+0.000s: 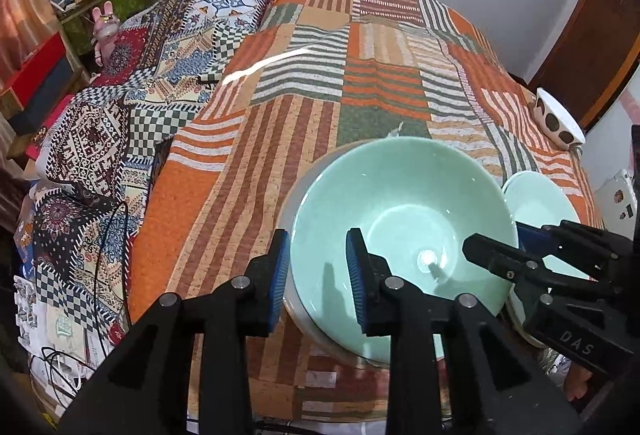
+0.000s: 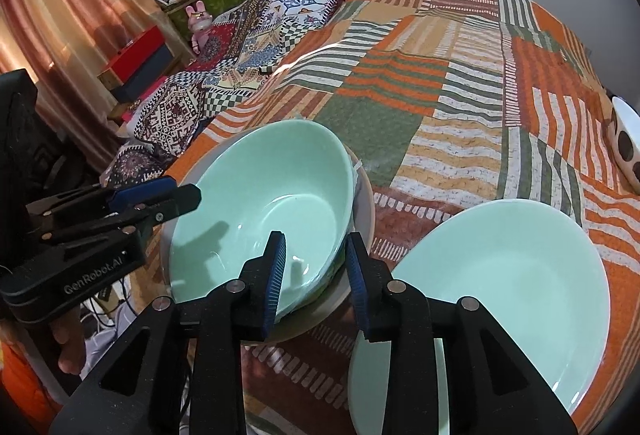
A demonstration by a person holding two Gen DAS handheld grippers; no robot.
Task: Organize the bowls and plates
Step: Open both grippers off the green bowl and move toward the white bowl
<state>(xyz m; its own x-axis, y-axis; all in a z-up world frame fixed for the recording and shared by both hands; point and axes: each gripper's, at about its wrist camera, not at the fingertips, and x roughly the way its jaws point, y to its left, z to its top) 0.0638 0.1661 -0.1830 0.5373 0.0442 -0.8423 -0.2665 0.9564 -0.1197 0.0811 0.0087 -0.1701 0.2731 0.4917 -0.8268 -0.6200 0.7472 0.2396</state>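
The green bowl [image 1: 400, 219] sits on a white plate [image 1: 292, 211] on the striped cloth [image 1: 248, 163]. The left gripper [image 1: 318, 277] and right gripper [image 2: 316, 281] straddle opposite rims, fingers apart, not pinching. It looks hard, smooth, slippery and breakable, so the thin rim seems the best place to hold.

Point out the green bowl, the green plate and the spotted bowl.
green bowl [image 2: 280, 175], right wrist view, inner wall.
green plate [image 2: 512, 275], right wrist view, bare centre.
spotted bowl [image 1: 554, 123], left wrist view, outer side.
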